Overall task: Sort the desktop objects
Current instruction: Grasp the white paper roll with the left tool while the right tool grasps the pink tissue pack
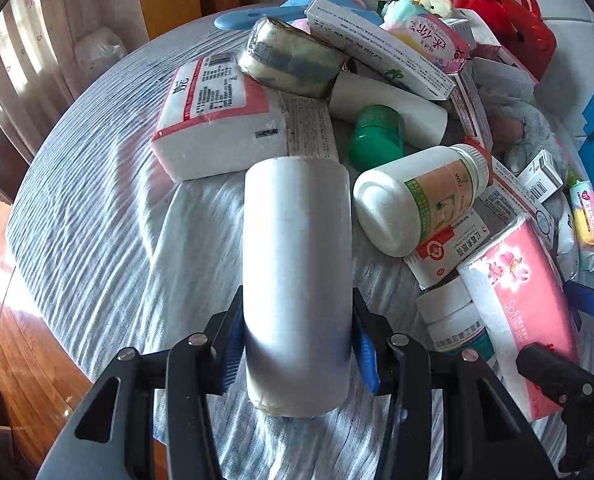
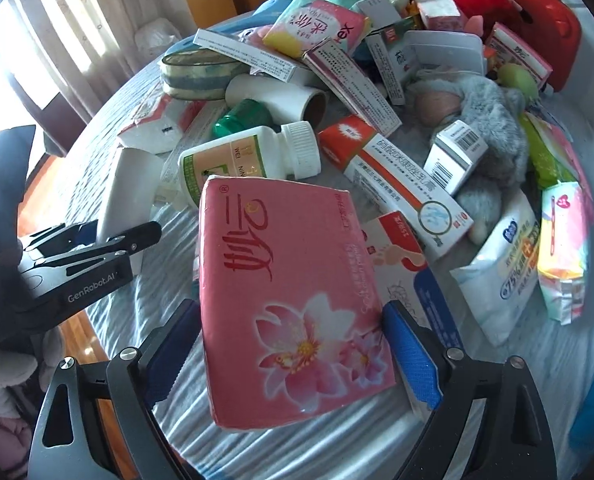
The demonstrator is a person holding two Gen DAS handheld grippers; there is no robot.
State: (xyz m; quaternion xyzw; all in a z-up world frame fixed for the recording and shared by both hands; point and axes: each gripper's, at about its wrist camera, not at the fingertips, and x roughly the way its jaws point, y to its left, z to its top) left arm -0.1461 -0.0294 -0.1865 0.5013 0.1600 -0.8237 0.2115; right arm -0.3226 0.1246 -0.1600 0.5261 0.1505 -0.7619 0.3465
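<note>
Looking down the left tool (image 1: 297,344), a white cylinder (image 1: 297,272) sits right between its blue pads, long axis running straight away along the fingers, far end aimed at the heap. The pads look pressed on both its sides, so I'd call that gripped.

The right tool (image 2: 293,348) straddles the pink tissue pack (image 2: 293,304), whose long side also runs away from it. The right pad looks just about on the pack's edge, the left one seems a touch off, so it's spread wide and not squeezing yet, I think.

Both things lie at the near edge of the pile on the striped cloth over the worktop (image 1: 97,216). Crowding them: the white pill bottle (image 1: 421,200) lies just beyond the pack and beside the cylinder, plus medicine boxes (image 2: 397,184). The two tools are close together, so they could bump when lifting.
</note>
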